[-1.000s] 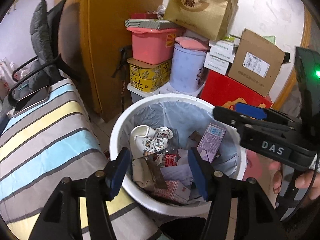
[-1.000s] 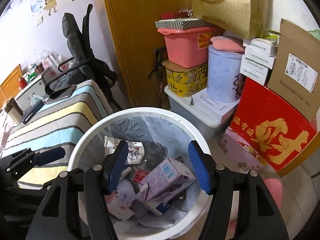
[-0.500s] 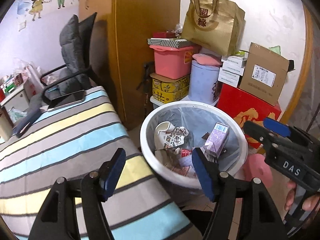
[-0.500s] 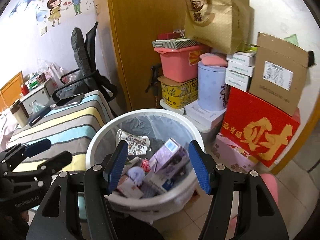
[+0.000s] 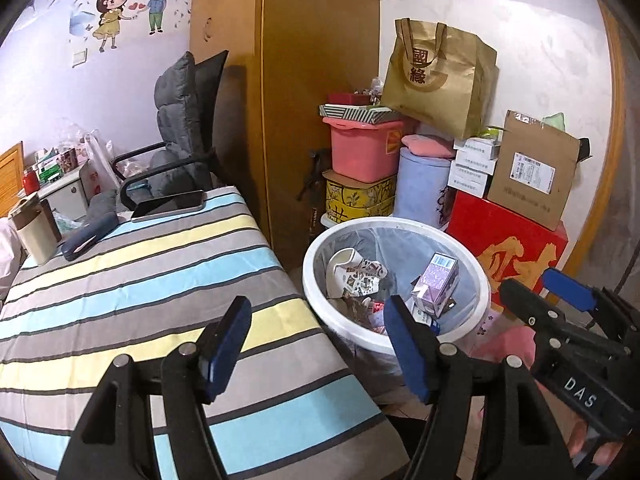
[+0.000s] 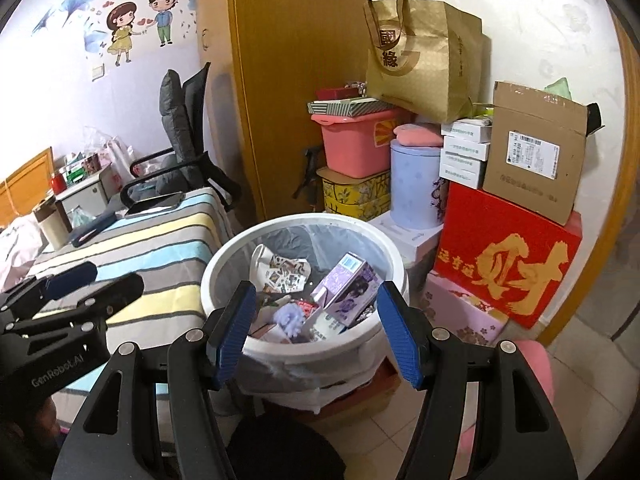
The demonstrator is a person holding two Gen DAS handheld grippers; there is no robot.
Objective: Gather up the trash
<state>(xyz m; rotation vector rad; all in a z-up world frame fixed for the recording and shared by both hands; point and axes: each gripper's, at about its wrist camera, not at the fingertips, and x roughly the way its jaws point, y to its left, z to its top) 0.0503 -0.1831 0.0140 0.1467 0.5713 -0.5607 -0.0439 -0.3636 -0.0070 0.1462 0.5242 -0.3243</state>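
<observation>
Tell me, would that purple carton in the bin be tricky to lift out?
Probably not. The purple carton looks like thin cardboard, so likely light but easily crushed. It lies tilted on loose rubbish in the white bin, so it may shift when touched. Its flat sides should suit the tongs.

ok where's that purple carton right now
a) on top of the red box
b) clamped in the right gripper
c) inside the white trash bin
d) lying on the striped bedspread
c: the purple carton sits on the other rubbish inside the white trash bin, while the right gripper and the left gripper are both open and hold nothing.
</observation>
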